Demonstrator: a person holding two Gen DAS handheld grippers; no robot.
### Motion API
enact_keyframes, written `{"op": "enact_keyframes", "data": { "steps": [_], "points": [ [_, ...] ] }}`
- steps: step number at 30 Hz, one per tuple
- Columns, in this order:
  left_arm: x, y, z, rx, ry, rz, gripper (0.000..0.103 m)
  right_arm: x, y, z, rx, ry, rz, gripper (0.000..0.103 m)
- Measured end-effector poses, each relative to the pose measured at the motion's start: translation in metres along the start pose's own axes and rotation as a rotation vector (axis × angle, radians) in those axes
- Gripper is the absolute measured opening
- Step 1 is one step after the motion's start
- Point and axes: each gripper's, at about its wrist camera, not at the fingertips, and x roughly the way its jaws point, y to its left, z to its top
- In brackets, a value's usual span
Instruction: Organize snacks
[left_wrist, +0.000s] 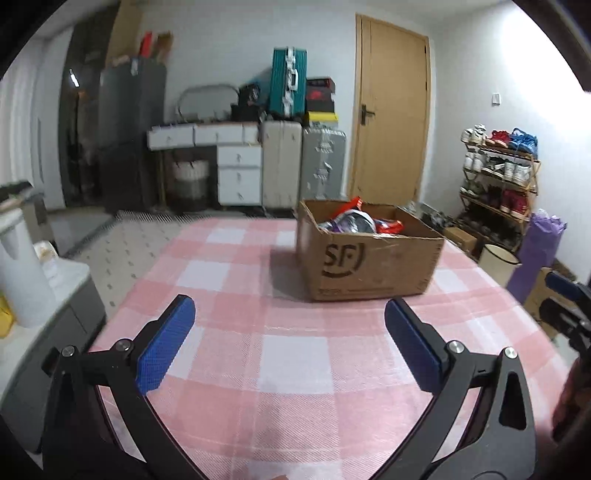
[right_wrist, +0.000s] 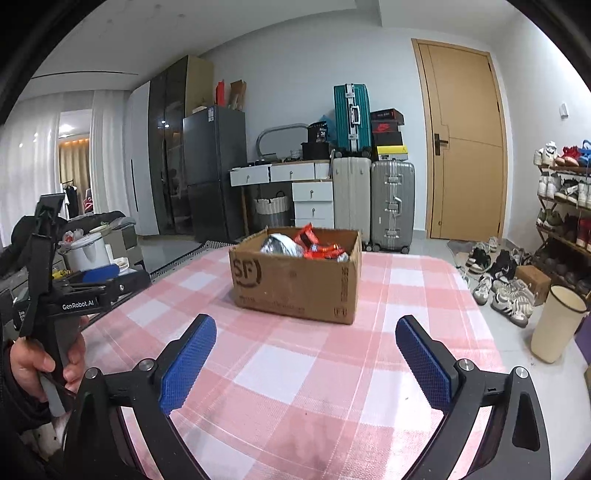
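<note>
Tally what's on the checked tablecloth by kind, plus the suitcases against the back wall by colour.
Box holding snack packets: 1
Teal suitcase: 1
Beige suitcase: 1
Silver suitcase: 1
Total: 4

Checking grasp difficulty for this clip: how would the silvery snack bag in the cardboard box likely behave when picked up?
The silver snack bag looks crinkled and puffy, so it is probably light and would likely deform under a pinch. Its shiny foil may be slippery. It lies loose among red packets in the cardboard box, so lifting it could drag neighbours along.
</note>
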Motion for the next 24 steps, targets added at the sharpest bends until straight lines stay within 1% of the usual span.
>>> {"op": "enact_keyframes", "data": {
  "steps": [1,5,6,7,9,11,13,16,20,24],
  "points": [
    [0.004,-0.004,0.005,0.009,-0.020,0.012,0.103,0.002,-0.002,-0.005,0.004,-0.008,-0.007,0.099],
    [0.010,-0.007,-0.001,0.036,-0.066,0.034,0.103,0.007,-0.009,-0.015,0.026,-0.026,-0.018,0.099],
    [0.013,-0.006,-0.006,0.037,-0.068,0.042,0.103,0.009,-0.012,-0.018,0.038,-0.020,-0.004,0.099],
    [0.014,-0.004,-0.007,0.027,-0.061,0.036,0.103,0.011,-0.016,-0.022,0.052,-0.019,-0.002,0.099],
    [0.016,0.000,-0.008,0.000,-0.068,0.024,0.103,0.013,-0.024,-0.023,0.077,-0.020,-0.027,0.099],
    [0.019,0.002,-0.007,-0.010,-0.064,0.011,0.103,0.010,-0.032,-0.024,0.115,-0.046,-0.033,0.099],
    [0.021,0.000,-0.006,-0.004,-0.058,0.016,0.103,0.008,-0.040,-0.024,0.146,-0.059,-0.026,0.099],
    [0.021,-0.005,-0.006,0.017,-0.067,0.022,0.103,0.010,-0.048,-0.023,0.177,-0.048,-0.020,0.099],
    [0.021,-0.009,-0.008,0.037,-0.076,0.018,0.103,0.004,-0.050,-0.021,0.180,-0.060,-0.023,0.099],
    [0.019,-0.010,-0.008,0.040,-0.080,0.016,0.103,0.000,-0.041,-0.019,0.145,-0.073,-0.027,0.099]
  ]
}}
